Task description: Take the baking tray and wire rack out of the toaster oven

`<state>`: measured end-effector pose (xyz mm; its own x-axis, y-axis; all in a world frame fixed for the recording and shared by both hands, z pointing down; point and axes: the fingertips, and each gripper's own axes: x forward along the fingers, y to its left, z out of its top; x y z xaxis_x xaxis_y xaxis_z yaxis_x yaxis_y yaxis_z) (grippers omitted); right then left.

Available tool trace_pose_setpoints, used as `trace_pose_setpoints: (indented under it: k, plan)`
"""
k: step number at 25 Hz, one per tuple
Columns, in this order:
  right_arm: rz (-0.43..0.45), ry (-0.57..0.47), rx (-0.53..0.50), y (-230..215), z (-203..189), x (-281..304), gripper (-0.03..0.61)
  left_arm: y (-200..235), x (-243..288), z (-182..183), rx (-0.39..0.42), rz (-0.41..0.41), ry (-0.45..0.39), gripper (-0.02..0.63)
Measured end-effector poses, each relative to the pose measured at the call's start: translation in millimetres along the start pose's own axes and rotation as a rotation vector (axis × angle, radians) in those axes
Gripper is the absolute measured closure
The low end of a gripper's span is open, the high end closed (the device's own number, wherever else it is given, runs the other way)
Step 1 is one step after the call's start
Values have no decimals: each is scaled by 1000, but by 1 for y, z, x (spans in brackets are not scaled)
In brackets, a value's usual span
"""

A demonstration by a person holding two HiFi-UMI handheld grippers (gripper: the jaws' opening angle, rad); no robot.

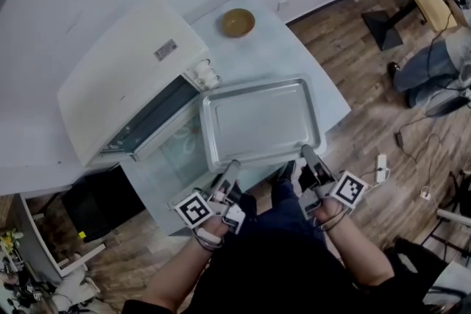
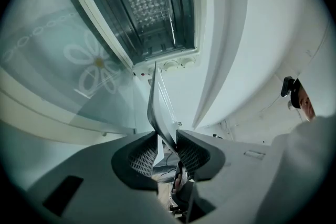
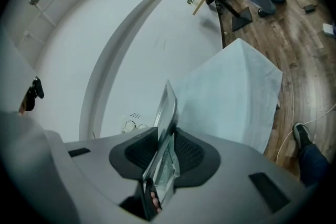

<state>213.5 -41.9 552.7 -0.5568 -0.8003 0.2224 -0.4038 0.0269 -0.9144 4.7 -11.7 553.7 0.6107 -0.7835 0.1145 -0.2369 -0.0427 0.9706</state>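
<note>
baking tray (image 1: pixel 261 121) is out of the toaster oven (image 1: pixel 125 73), which sits upper left with its door down, and is held at frame centre. left gripper (image 1: pixel 232 167) and right gripper (image 1: pixel 307 154) each clamp its lower rim. the wire rack (image 2: pixel 149 2) seems to remain inside, yet to remove.

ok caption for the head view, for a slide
Left gripper and right gripper clamp the baking tray's near rim, tray held outside the open toaster oven.

Pale table (image 1: pixel 294 48), white toaster oven (image 1: pixel 125 70) standing on it, round brown disc (image 1: pixel 238 23), perhaps a dish
</note>
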Motion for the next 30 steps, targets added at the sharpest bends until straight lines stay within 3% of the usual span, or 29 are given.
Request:
trace_pose_setpoints:
  k: [16, 20, 26, 30]
  plan:
    - [-92, 79, -6, -78, 98, -6, 474, 10, 101, -57, -49, 47, -29, 500]
    - [-269, 124, 11, -120, 109, -16, 472, 20, 119, -67, -66, 60, -52, 498]
    - [-288, 164, 69, -140, 114, -9, 468, 37, 136, -84, -111, 113, -64, 494]
    - [-315, 185, 101, -150, 109, -10, 466, 49, 136, -95, -158, 197, -57, 494]
